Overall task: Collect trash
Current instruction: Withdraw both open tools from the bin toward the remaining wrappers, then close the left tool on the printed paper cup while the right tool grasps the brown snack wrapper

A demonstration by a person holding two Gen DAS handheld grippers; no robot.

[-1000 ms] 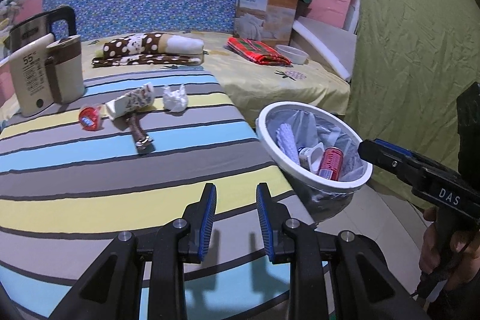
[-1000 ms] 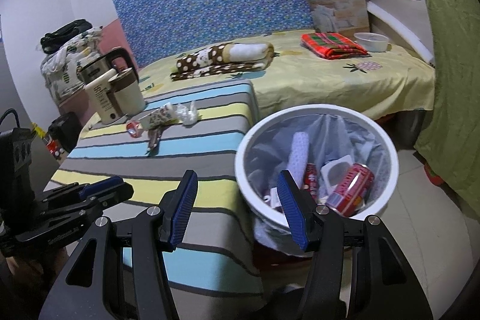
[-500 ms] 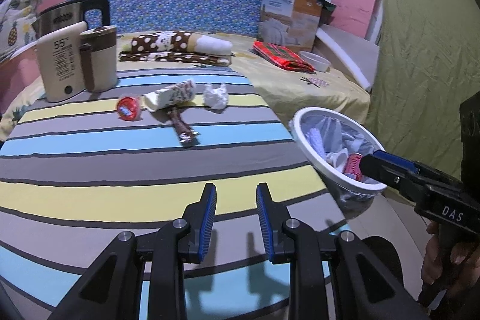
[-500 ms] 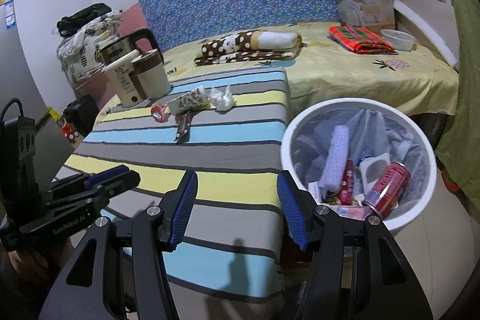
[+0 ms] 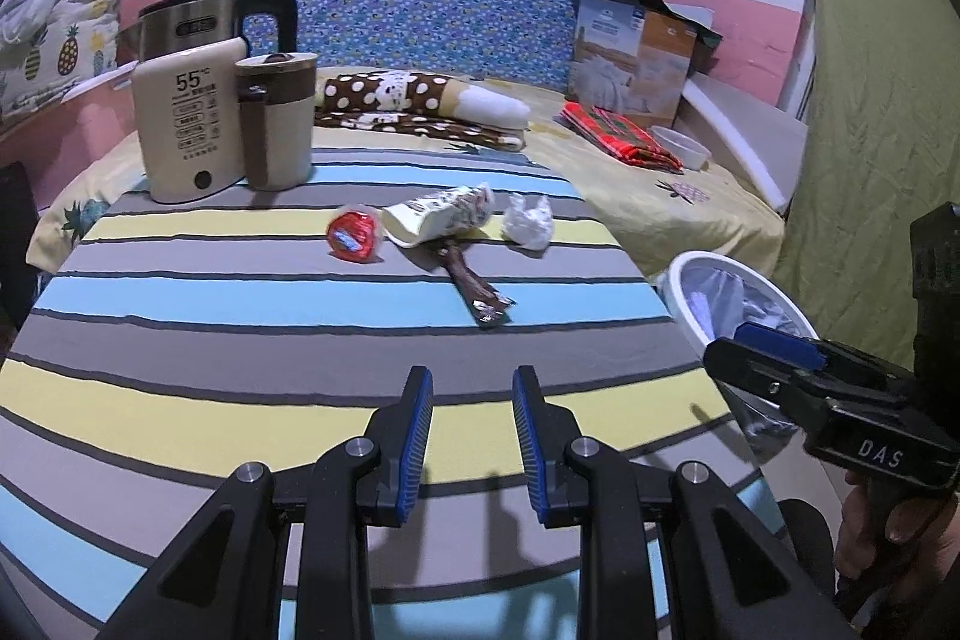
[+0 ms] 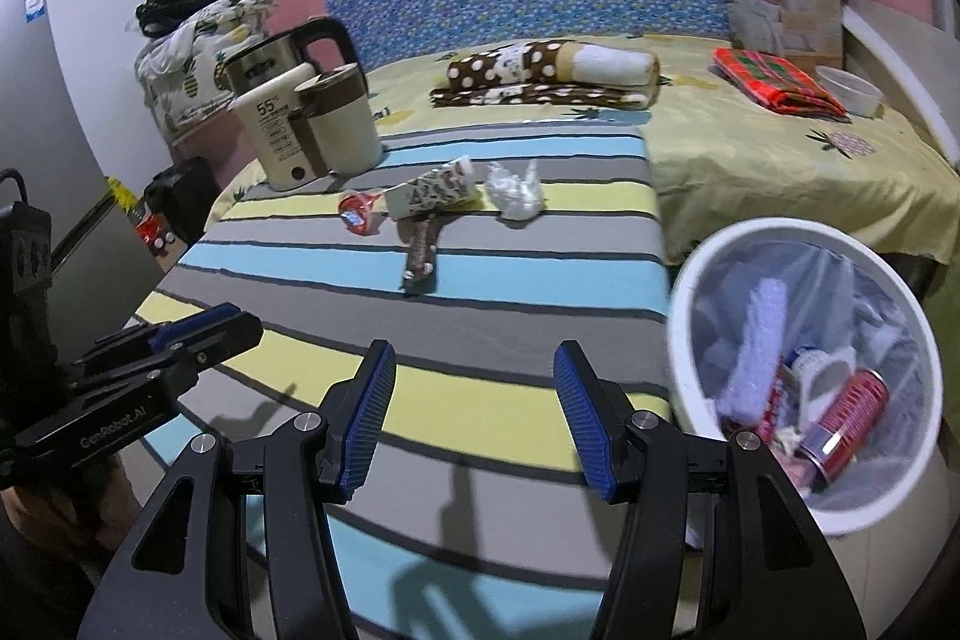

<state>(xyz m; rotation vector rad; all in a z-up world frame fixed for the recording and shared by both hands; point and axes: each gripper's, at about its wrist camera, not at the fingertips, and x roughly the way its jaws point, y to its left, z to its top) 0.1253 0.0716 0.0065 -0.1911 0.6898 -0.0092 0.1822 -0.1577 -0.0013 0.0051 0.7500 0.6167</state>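
Diagonally: brown wrapper [image 5: 475, 287], lengthwise toward bin [image 5: 681, 280].

"55" on cream kettle box [image 5: 186, 124]; "DAS" on right claw [image 5: 774, 361].

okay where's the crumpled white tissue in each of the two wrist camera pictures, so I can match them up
Left wrist view: the crumpled white tissue lies right of centre, on the striped cloth, at the right end of the litter row.
Right wrist view: the tissue lies just above centre, again the rightmost of the litter.
Shared landmark: the patterned paper tube lies immediately to its left in both.
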